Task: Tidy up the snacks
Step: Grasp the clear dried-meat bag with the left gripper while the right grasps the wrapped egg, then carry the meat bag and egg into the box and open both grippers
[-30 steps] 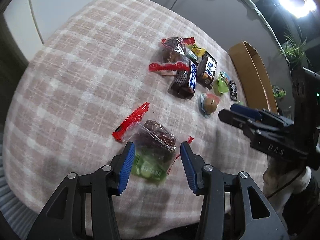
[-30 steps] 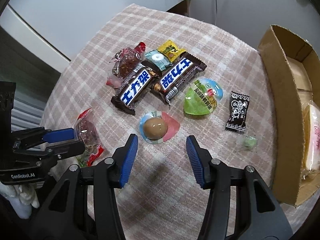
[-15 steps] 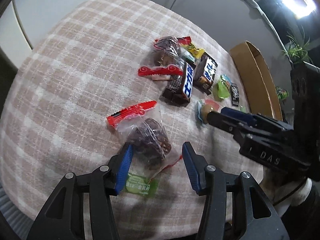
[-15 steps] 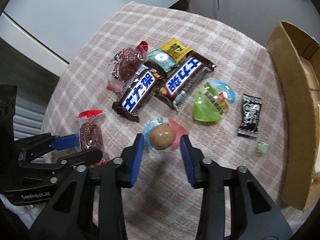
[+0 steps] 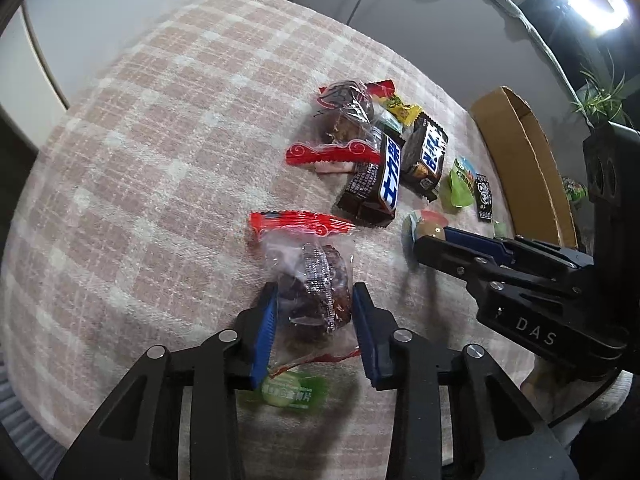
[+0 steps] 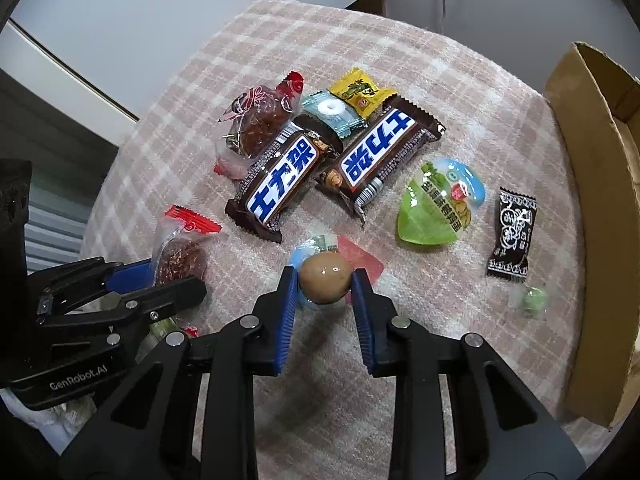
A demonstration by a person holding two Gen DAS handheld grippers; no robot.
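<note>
Both grippers had come down onto the snacks since the earlier frames, and their jaws had just been closing. Largest, the plaid tablecloth [image 6: 460, 80] carried everything, with a cardboard box [image 6: 592, 184] at its right edge. Two chocolate bars [image 6: 288, 176] lay side by side mid-table, beside a green jelly cup [image 6: 436, 216] and a black candy [image 6: 512, 236]. The left gripper [image 5: 314, 312] had narrowed onto a clear bag of dark dried fruit [image 5: 316, 276], blue pads touching both sides, a green sweet [image 5: 288, 394] lying just beneath. The right gripper [image 6: 325, 280] pinched the packaged braised egg [image 6: 325, 282] between its pads, below the bars.
</note>
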